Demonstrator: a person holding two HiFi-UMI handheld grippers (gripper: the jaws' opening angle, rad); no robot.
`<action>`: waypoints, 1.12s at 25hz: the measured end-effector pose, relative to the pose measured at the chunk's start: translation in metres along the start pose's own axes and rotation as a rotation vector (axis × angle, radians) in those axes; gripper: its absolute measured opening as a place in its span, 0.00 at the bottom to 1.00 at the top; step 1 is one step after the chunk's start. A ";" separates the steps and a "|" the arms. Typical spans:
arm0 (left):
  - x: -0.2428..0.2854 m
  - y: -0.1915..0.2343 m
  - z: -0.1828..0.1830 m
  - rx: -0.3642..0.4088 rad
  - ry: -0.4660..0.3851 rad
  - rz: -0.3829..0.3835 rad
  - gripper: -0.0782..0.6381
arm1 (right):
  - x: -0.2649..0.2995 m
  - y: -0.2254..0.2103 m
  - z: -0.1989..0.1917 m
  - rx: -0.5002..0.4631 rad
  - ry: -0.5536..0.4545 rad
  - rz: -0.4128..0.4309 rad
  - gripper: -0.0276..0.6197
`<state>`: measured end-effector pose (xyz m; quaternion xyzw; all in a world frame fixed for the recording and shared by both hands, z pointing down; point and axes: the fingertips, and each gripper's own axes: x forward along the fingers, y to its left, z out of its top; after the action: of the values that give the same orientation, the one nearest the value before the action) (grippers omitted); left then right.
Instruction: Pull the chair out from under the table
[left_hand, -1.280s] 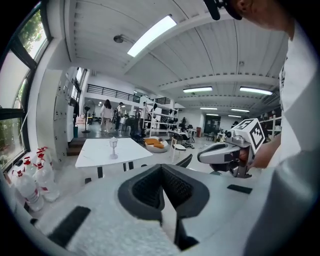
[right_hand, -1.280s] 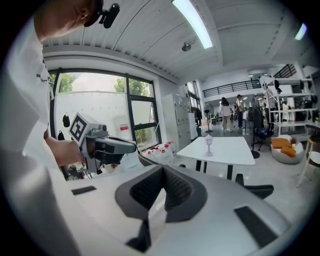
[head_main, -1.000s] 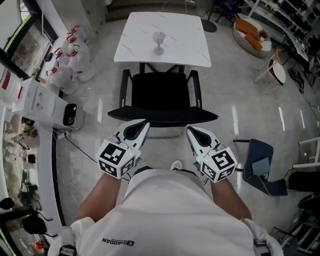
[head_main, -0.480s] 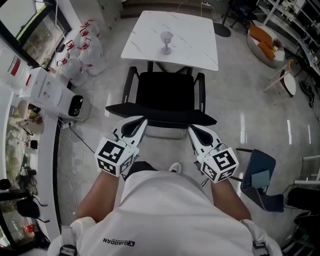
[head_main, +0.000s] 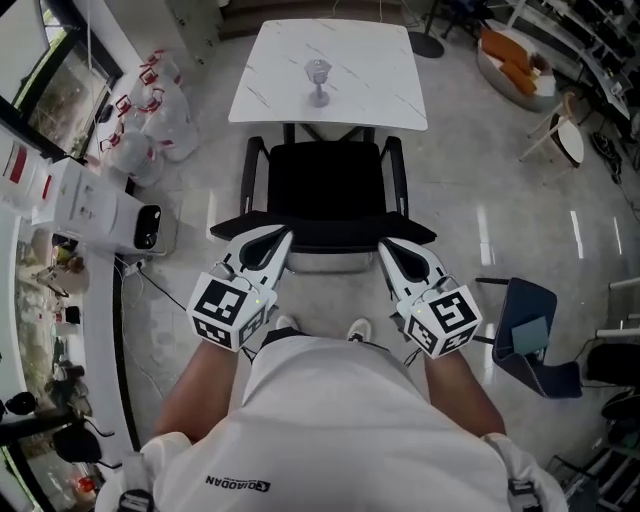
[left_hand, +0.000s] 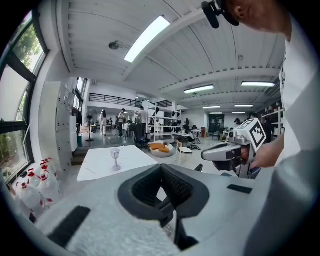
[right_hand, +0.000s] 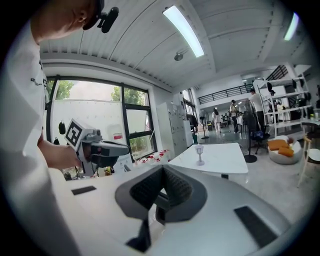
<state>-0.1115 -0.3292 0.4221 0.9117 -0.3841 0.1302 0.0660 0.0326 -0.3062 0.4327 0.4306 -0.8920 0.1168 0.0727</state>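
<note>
Both grippers at the chair's backrest – the pull runs straight back toward the person

The chair (head_main: 325, 190) faces the white surface (head_main: 370, 70), its seat front just at the near edge, and its backrest rail (head_main: 325, 232) runs crosswise in front of the person. The left gripper (head_main: 274, 240) and right gripper (head_main: 390, 248) meet the rail near its two ends, about equally close. In each gripper view the jaws are clenched together with nothing visible between the pads, so they look to be bearing on the rail rather than pinching it. A small glass ornament (head_main: 318, 82) stands on the surface, well apart from the chair. Compared with a second ago the seat-to-surface gap looks about the same – but two shoes (head_main: 285, 325) now show below the rail instead of one.
</note>
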 end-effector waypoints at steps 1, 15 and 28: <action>0.001 0.001 0.003 0.005 -0.006 -0.017 0.12 | 0.002 0.001 0.002 -0.003 -0.001 -0.009 0.05; -0.020 0.023 0.001 0.019 -0.026 -0.078 0.16 | 0.029 0.019 0.018 -0.032 -0.003 -0.063 0.09; -0.024 0.022 -0.005 0.032 -0.005 -0.084 0.27 | 0.031 0.031 0.022 -0.190 0.031 -0.029 0.25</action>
<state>-0.1447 -0.3272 0.4203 0.9283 -0.3435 0.1309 0.0558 -0.0117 -0.3173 0.4140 0.4329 -0.8914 0.0375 0.1288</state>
